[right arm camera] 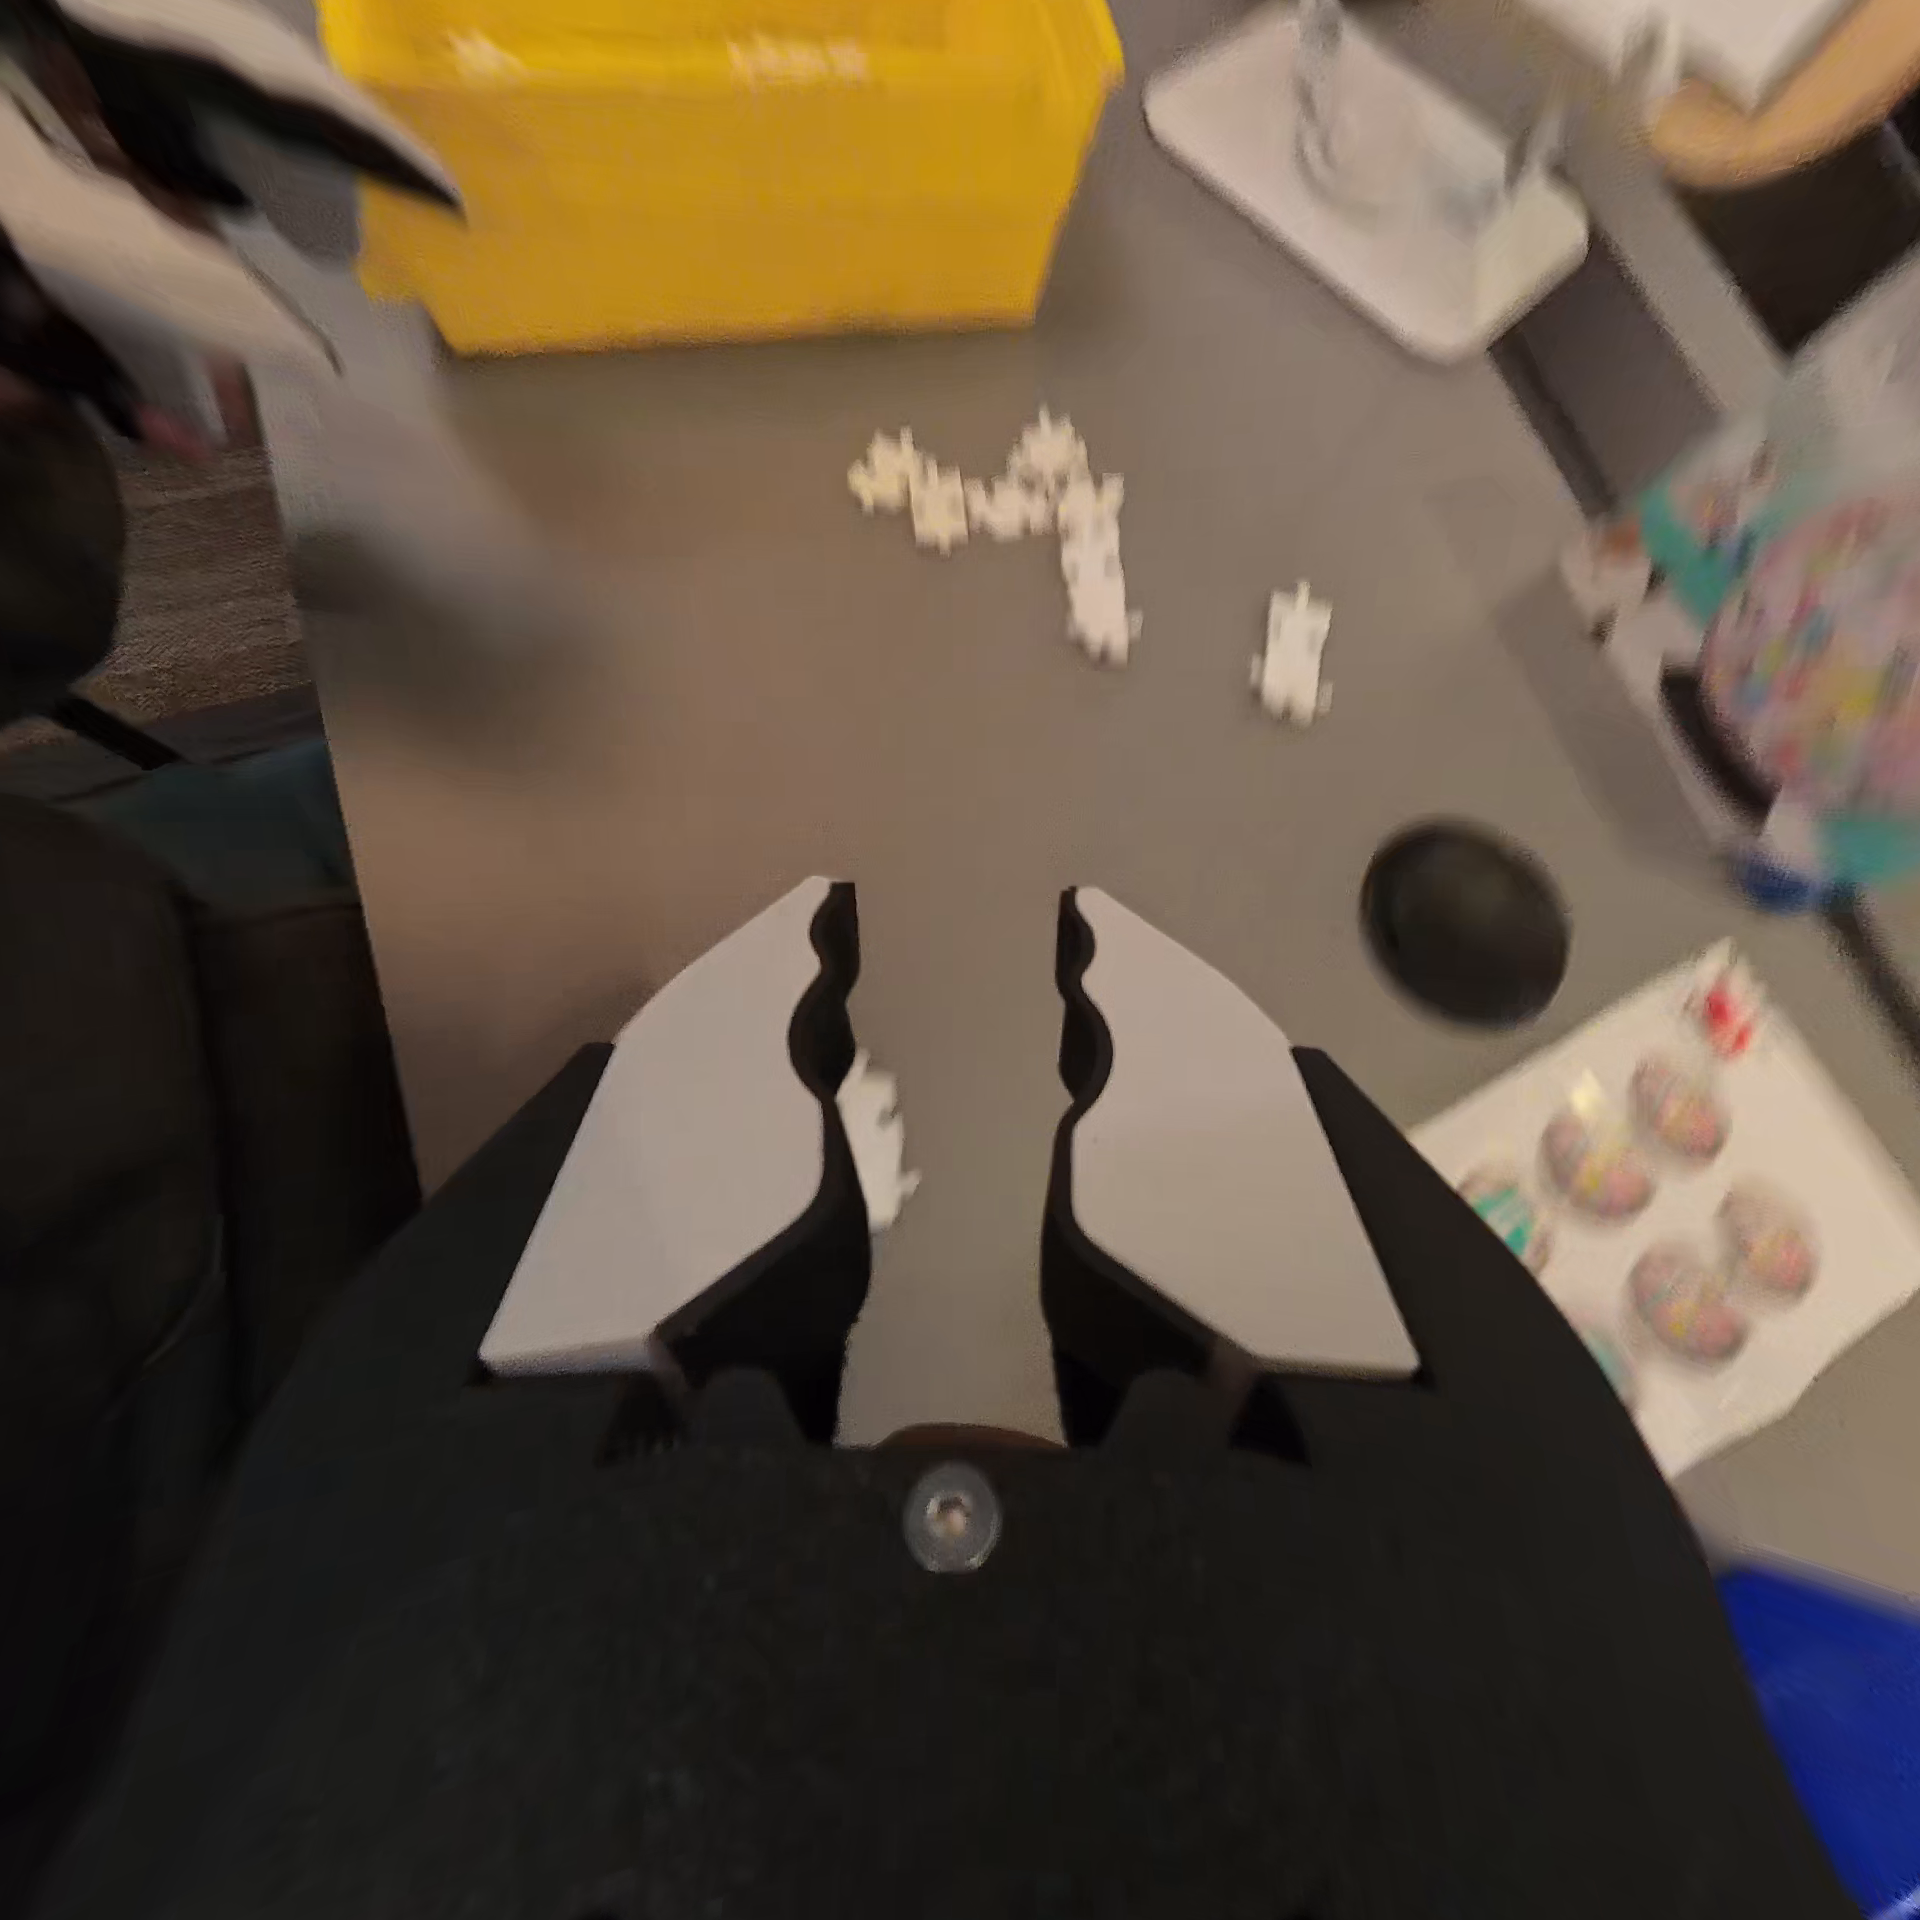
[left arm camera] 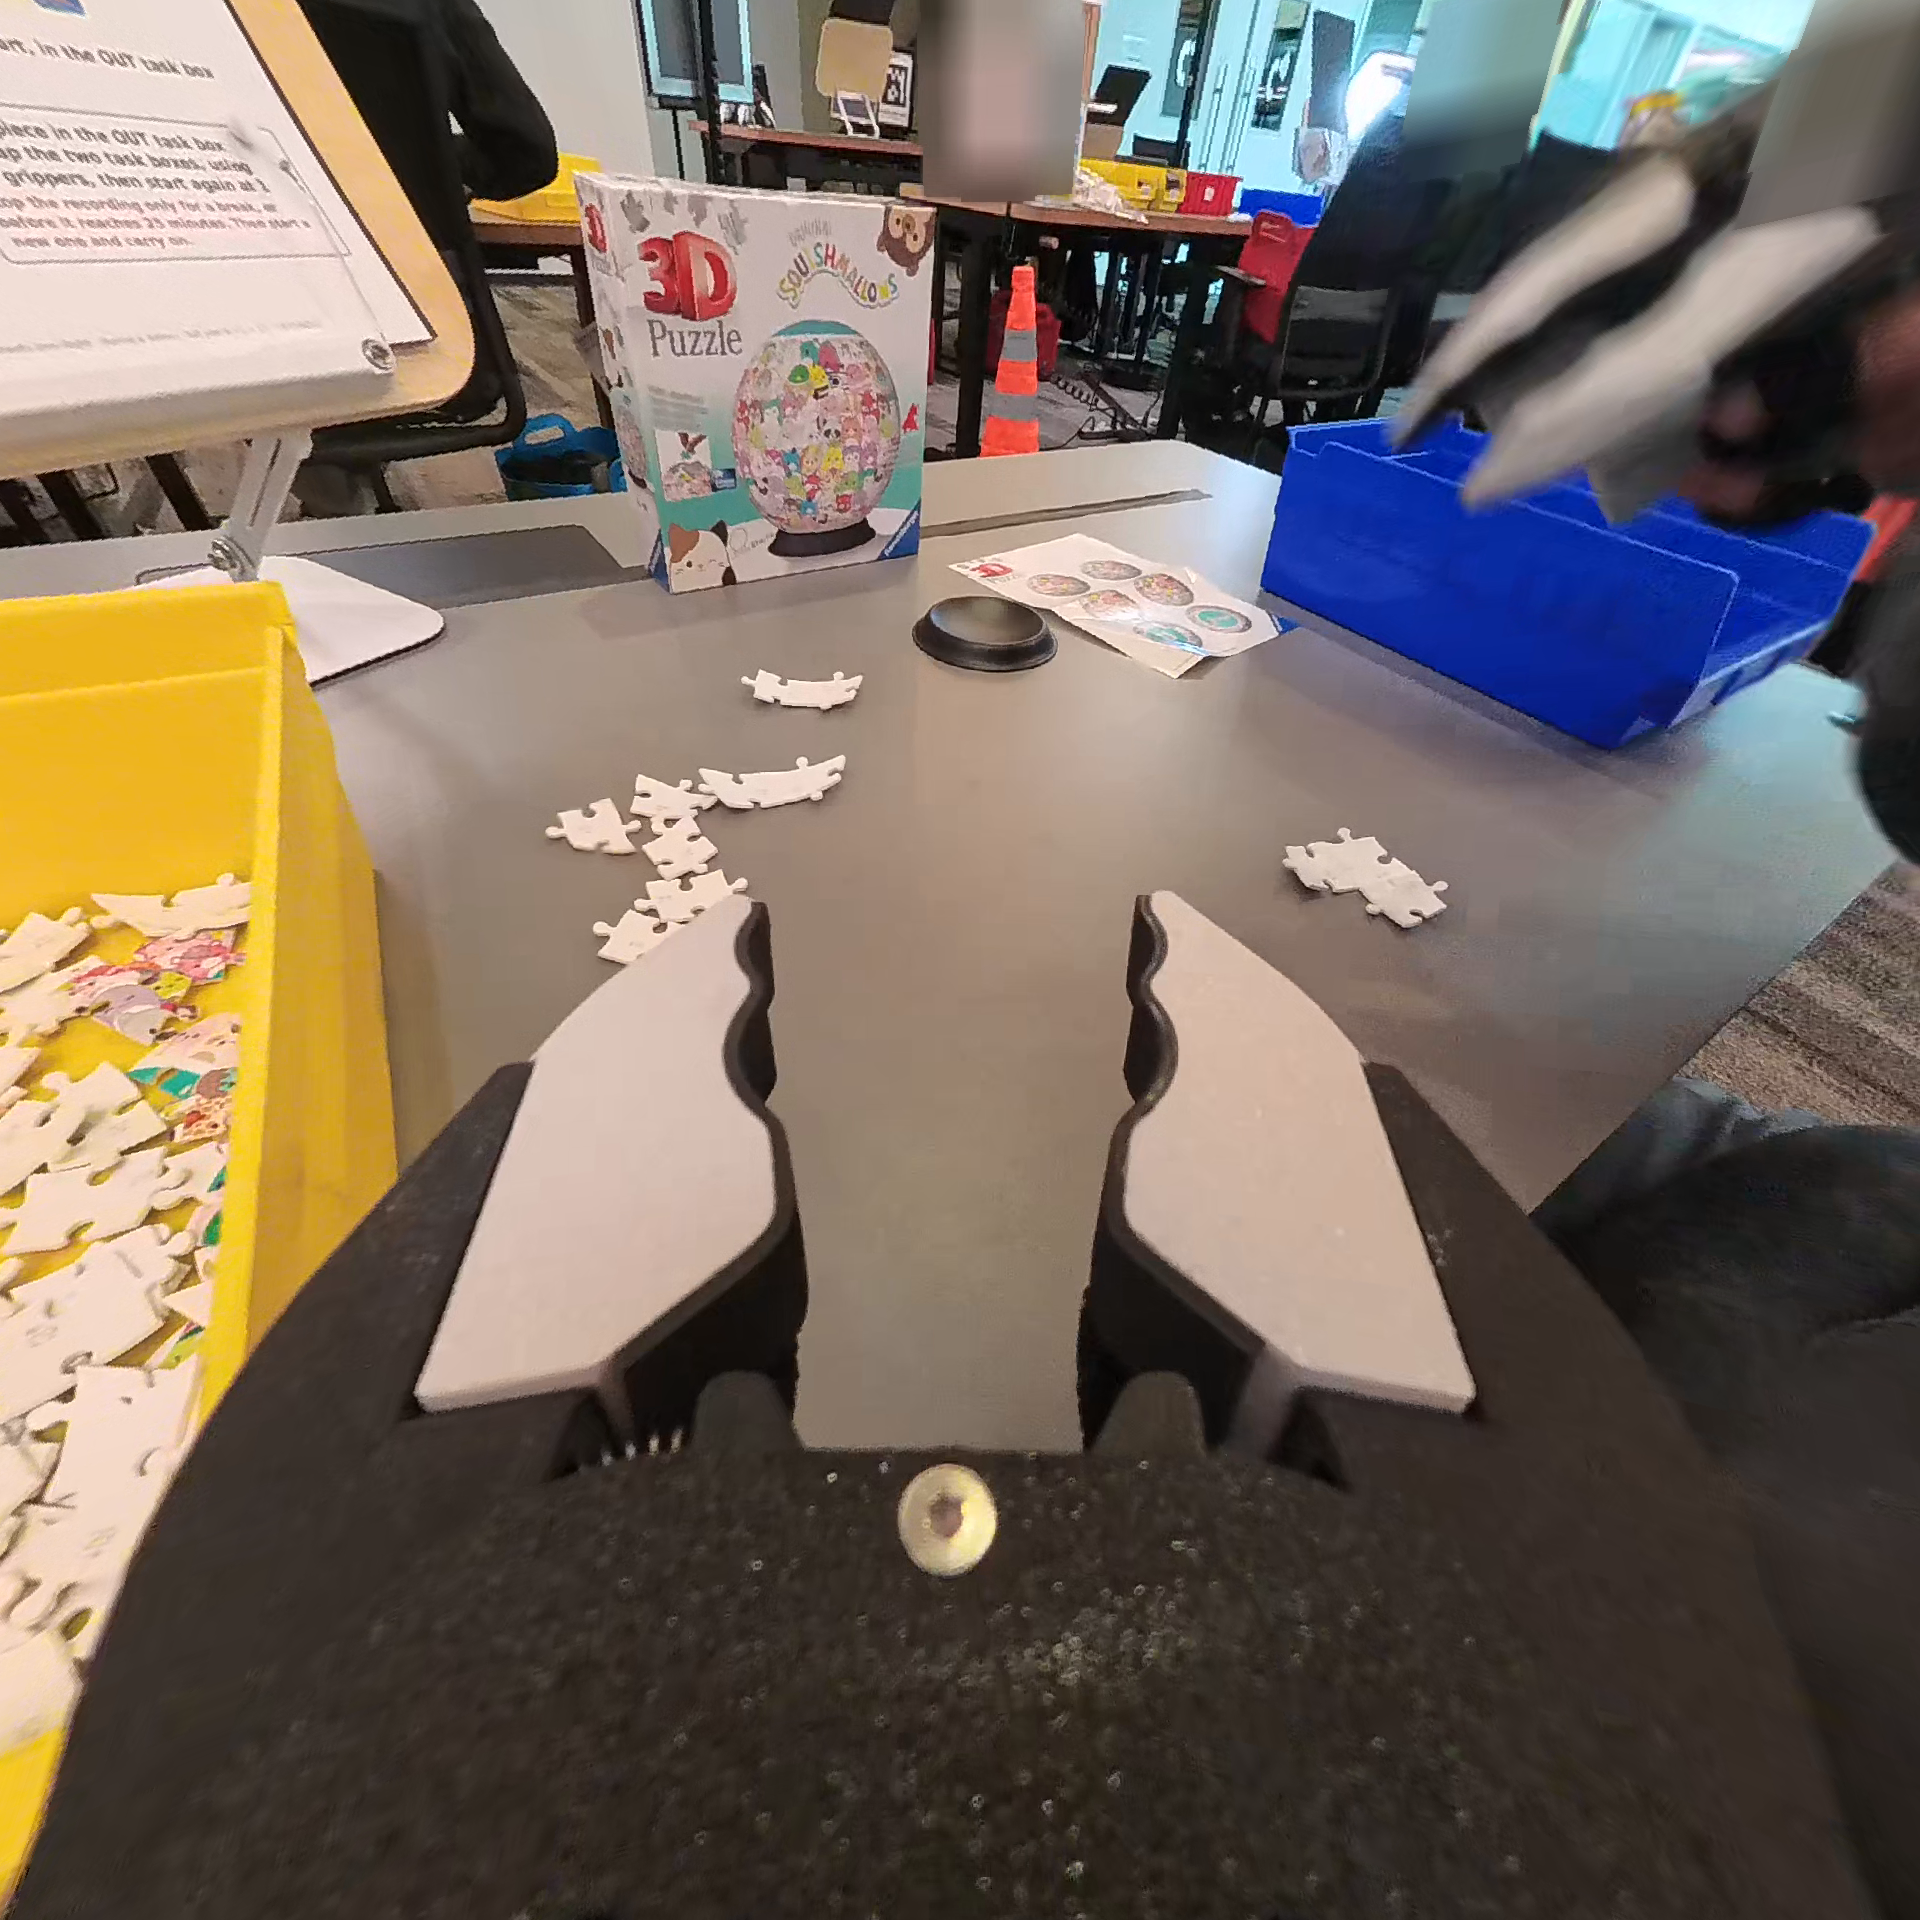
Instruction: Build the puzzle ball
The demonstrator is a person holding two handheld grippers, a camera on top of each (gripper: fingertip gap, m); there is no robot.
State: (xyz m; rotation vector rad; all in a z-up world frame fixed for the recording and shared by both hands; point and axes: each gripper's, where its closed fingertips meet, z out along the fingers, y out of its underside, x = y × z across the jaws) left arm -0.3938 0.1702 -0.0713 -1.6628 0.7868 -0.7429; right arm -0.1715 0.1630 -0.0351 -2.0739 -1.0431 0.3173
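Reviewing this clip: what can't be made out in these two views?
- Right wrist view: motion blur smears the loose white puzzle pieces; shapes unreadable.
- Right wrist view: a white piece is half hidden behind the right gripper.
- Left wrist view: yellow plastic bin cut off by the left edge.
- Left wrist view: the right gripper is blurred.

Left gripper (left arm camera: 951,914) is held low and level, jaws spread wide, nothing gripped. Right gripper (right arm camera: 956,899) is held higher, tilted downward, jaws parted, nothing clamped; blurred in both views.
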